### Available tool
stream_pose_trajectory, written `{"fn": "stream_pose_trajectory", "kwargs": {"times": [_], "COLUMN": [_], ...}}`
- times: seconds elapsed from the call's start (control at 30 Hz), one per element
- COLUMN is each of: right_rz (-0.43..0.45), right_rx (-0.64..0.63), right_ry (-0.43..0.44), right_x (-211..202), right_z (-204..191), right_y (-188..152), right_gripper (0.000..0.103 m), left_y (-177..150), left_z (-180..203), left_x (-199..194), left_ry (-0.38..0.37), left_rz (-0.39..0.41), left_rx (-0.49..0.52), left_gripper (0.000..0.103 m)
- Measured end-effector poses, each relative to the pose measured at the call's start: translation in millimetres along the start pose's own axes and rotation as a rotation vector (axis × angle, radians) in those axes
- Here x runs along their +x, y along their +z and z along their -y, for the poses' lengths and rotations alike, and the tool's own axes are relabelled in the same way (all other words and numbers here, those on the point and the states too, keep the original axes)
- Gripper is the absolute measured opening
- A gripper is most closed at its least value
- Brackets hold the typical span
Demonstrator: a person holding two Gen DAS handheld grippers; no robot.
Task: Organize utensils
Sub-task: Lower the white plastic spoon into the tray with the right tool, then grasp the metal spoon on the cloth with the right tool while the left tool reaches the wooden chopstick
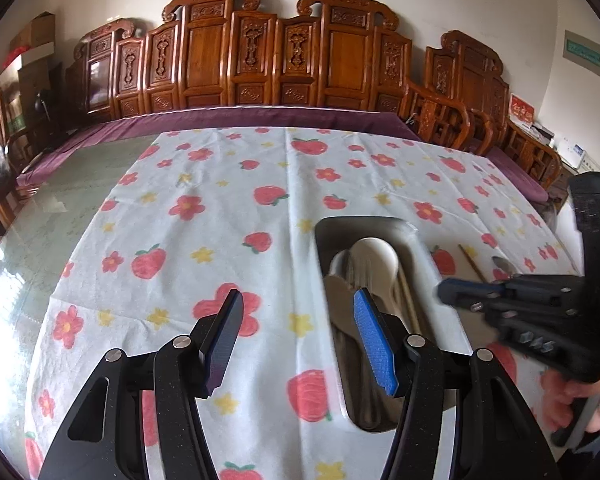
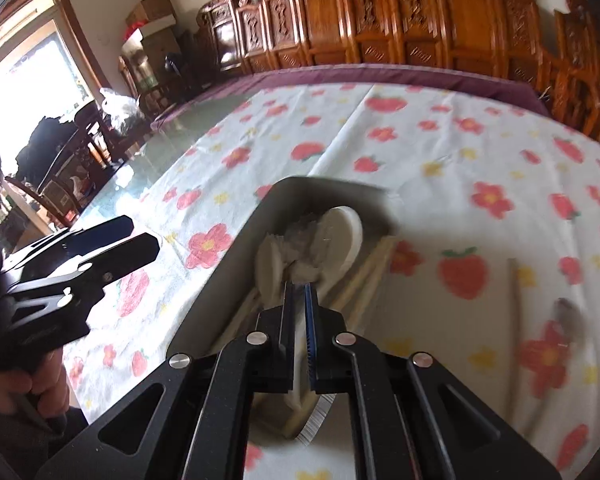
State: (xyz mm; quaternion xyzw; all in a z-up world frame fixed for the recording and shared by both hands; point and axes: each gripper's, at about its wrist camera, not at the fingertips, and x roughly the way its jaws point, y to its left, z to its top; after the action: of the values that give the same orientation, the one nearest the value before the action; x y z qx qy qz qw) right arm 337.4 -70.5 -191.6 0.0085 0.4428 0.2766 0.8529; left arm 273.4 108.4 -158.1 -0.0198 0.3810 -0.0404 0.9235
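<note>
A grey metal tray (image 1: 424,252) (image 2: 236,256) lies on the floral tablecloth and holds white spoons (image 1: 374,256) (image 2: 340,232), a metal spoon and chopsticks (image 2: 364,276). My right gripper (image 2: 299,288) is over the tray, its jaws nearly closed on a thin white handle (image 2: 298,360). In the left wrist view it (image 1: 446,292) comes in from the right. My left gripper (image 1: 300,304) is open and empty, hovering at the tray's left edge. One chopstick (image 1: 472,262) (image 2: 514,304) and a metal spoon (image 1: 504,266) (image 2: 568,316) lie on the cloth right of the tray.
The floral cloth (image 1: 204,216) covers part of a glass table (image 1: 60,208). A purple-cushioned carved wooden bench (image 1: 260,72) runs along the far edge. Chairs and boxes stand at the far left (image 2: 100,128).
</note>
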Motion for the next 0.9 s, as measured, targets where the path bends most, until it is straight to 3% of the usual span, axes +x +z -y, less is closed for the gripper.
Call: {"fn": "stream_pose_trajectory", "kwargs": {"times": [0.1, 0.2, 0.4, 0.67, 0.9], "right_rz": [0.043, 0.060, 0.002, -0.090, -0.094], "right_rx": [-0.005, -0.018, 0.052, 0.165, 0.157], "right_ry": [-0.073, -0.168, -0.324, -0.381, -0.387], "right_x": [-31.9, -50.8, -52.5, -14.9, -1.8], "right_z": [22.2, 47.4, 120.2, 173.3, 172.8], "right_y": [-9.0, -20.0, -45.9, -63.4, -59.1], "right_gripper": [0.007, 0.024, 0.026, 0.026, 0.026], "left_y": [-0.5, -1.3, -4.0, -11.4, -20.8], "left_z": [12.0, 26.3, 57.7, 96.0, 124.0], "left_x": [-2.5, -4.1, -6.7, -10.0, -16.5], "left_ry": [-0.024, -0.046, -0.087, -0.108, -0.113], "left_rz": [0.006, 0.010, 0.018, 0.016, 0.000], "left_rx": [0.010, 0.026, 0.069, 0.127, 0.158], "left_gripper": [0.055, 0.055, 0.055, 0.055, 0.055]}}
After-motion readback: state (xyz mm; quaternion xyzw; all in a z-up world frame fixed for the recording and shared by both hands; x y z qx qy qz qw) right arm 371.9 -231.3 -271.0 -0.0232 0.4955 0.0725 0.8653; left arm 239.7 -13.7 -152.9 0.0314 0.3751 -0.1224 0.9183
